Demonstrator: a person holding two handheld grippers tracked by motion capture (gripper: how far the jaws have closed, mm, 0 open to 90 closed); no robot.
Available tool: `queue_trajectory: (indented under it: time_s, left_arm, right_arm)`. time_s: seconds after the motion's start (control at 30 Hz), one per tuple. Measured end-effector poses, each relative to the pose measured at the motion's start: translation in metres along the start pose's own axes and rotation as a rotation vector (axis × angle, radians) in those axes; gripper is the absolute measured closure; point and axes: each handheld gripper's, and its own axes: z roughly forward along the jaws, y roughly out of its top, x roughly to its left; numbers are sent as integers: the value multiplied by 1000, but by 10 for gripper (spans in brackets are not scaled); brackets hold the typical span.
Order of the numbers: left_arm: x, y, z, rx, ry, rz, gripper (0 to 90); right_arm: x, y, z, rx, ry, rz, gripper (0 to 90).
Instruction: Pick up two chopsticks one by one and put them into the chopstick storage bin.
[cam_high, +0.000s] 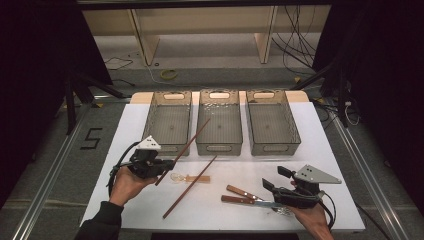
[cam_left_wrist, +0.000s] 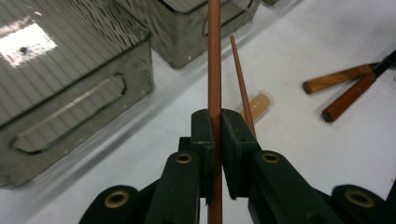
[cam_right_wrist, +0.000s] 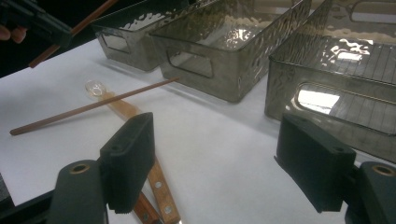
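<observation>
My left gripper (cam_high: 164, 170) (cam_left_wrist: 215, 116) is shut on a reddish-brown chopstick (cam_high: 187, 145) (cam_left_wrist: 214, 60), held off the table; its far end slants up over the bins. A second chopstick (cam_high: 191, 186) (cam_left_wrist: 242, 84) (cam_right_wrist: 93, 106) lies flat on the white table. Beside it rests a spoon (cam_high: 190, 178) (cam_right_wrist: 95, 87) with a clear bowl and a pale wooden handle. Two wooden-handled knives (cam_high: 240, 195) (cam_left_wrist: 345, 88) (cam_right_wrist: 159, 186) lie side by side at the front right. My right gripper (cam_high: 272, 177) (cam_right_wrist: 219, 158) stands open just above their blades, with nothing between its fingers.
Three smoky clear bins stand in a row at the back of the table: left (cam_high: 169, 122), middle (cam_high: 219, 125), right (cam_high: 272, 125). The table's front edge (cam_high: 220, 229) runs just below both hands. Black frame rails flank the table.
</observation>
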Motion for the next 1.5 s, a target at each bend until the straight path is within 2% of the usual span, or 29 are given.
queue_trajectory:
  time_s: [0.23,0.37,0.77,0.97,1.27,1.37,1.5]
  left_arm:
    - [13,13,-8,-49,27,-9,837]
    - [22,22,-11,-61,42,-19,837]
    - [59,43,-18,-86,139,-53,837]
    - [77,51,-14,-92,165,-83,837]
    - [97,61,-6,-82,207,-96,837]
    - [104,62,-2,-81,208,-100,837]
    - [113,60,2,-92,205,-133,837]
  right_arm:
    - [0,0,0,-1,-1,1,288]
    - [0,0,0,-1,0,2,288]
    - [-1,0,0,-2,1,5,287]
    - [0,0,0,-3,2,3,288]
    - [-1,0,0,-2,2,7,288]
    - [-1,0,0,-1,1,9,288]
    - [-1,0,0,-2,2,8,288]
